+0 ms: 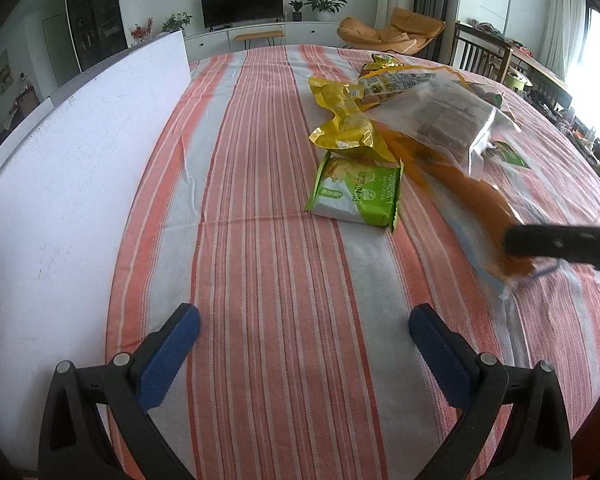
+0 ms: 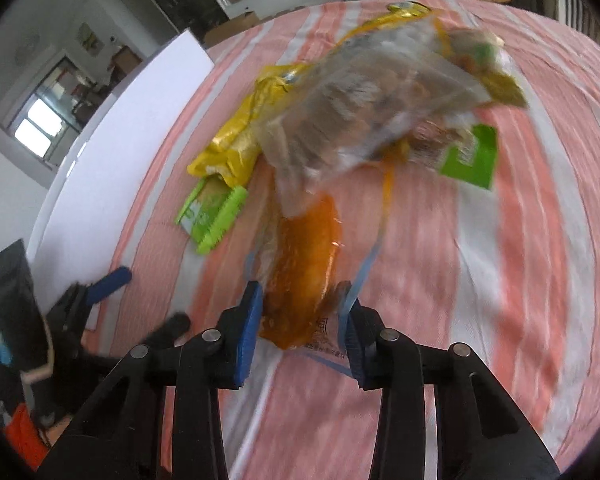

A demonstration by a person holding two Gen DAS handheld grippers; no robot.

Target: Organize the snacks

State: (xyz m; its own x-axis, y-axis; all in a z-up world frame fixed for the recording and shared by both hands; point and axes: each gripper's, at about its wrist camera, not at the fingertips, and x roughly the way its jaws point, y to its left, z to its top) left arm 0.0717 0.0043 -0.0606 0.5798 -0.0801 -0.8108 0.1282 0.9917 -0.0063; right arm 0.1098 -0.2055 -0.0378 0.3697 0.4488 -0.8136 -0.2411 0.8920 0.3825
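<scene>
Orange bread pack (image 2: 304,264) clamped between right gripper (image 2: 300,320) pads; left gripper (image 1: 304,336) wide, empty

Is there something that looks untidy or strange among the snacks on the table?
Yes. The snacks lie in a loose heap on the striped cloth: the yellow packet is crumpled, and the clear bag sprawls across it. The right claw pinches that bag's orange end. Only the green packet lies flat, beside the heap.
</scene>
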